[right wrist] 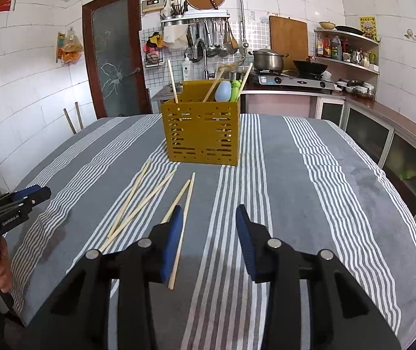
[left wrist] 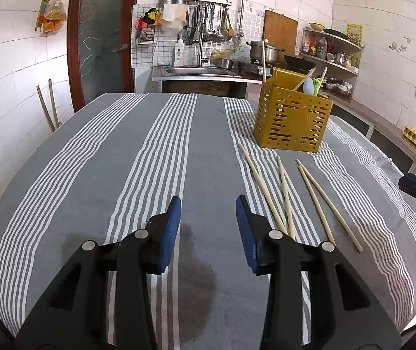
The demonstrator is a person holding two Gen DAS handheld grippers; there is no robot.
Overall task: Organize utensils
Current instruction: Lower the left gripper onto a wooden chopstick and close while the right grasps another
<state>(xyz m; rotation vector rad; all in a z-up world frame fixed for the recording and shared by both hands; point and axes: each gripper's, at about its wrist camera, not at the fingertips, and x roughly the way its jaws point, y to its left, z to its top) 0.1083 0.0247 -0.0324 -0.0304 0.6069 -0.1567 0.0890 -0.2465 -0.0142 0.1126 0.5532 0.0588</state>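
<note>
Both tongs stand partly open over the striped cloth [left wrist: 91, 157], holding nothing: the left gripper [left wrist: 208, 204] just left of four loose chopsticks [left wrist: 283, 192], the right gripper [right wrist: 209, 213] just right of them. Farther off stands the yellow caddy [right wrist: 203, 134], with utensils upright inside.

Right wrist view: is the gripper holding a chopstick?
No, the right gripper is open and empty; four chopsticks lie on the cloth.

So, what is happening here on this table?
A person holds a gripper in each hand over a striped tablecloth. Four chopsticks lie loose in front of a yellow utensil holder that already holds some utensils. The left gripper and the right gripper are both open and empty, so nothing is picked up yet.
</note>
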